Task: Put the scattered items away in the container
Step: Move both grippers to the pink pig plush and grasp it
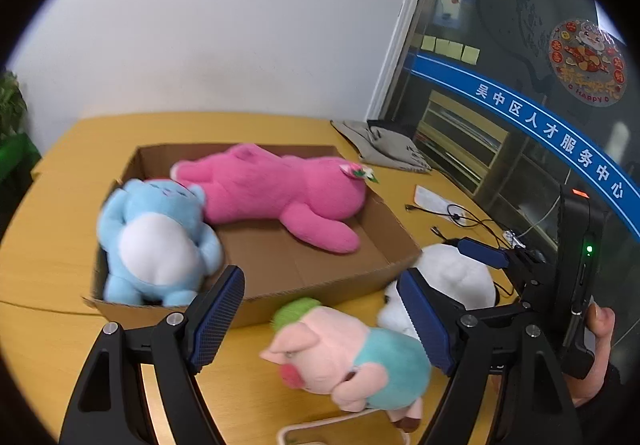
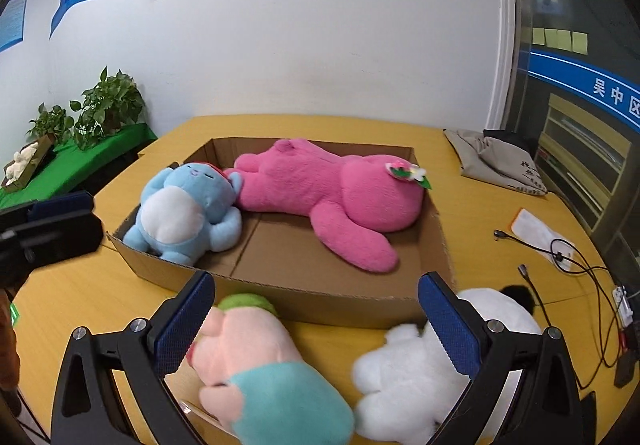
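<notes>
White wall backed a yellow-topped table point(image 2: 100, 297) that carried a shallow cardboard box point(image 2: 320, 301). Both grippers angled downward toward the box's near wall from the near side of the table. The left gripper point(image 1: 324, 319) stood with jaws apart and nothing pressed between its blue pads; a pink pig plush point(image 1: 344, 357) in a teal shirt lay on the table below and between them. The right gripper point(image 2: 316, 325) had its jaws spread wide and empty, over the pig plush and a white plush point(image 2: 420, 377) lying just beside it, both outside the box. A hand point(image 1: 600, 349) gripped the right gripper's handle at the edge of the left wrist view.

Inside the box, a blue plush point(image 2: 188, 213) sat against the left wall, touching a long pink plush point(image 2: 332, 193) that stretched along the far side; the near right floor of the box lay bare. Black cables point(image 2: 576, 265) and a white paper point(image 2: 540, 233) lay on the table to the right, with a grey cloth bag point(image 2: 492, 161) beyond.

On the glass partition, a blue band point(image 1: 552, 133) read 吴中区人才服务中心, and a round sticker point(image 1: 588, 63) showed "HAPPY".
</notes>
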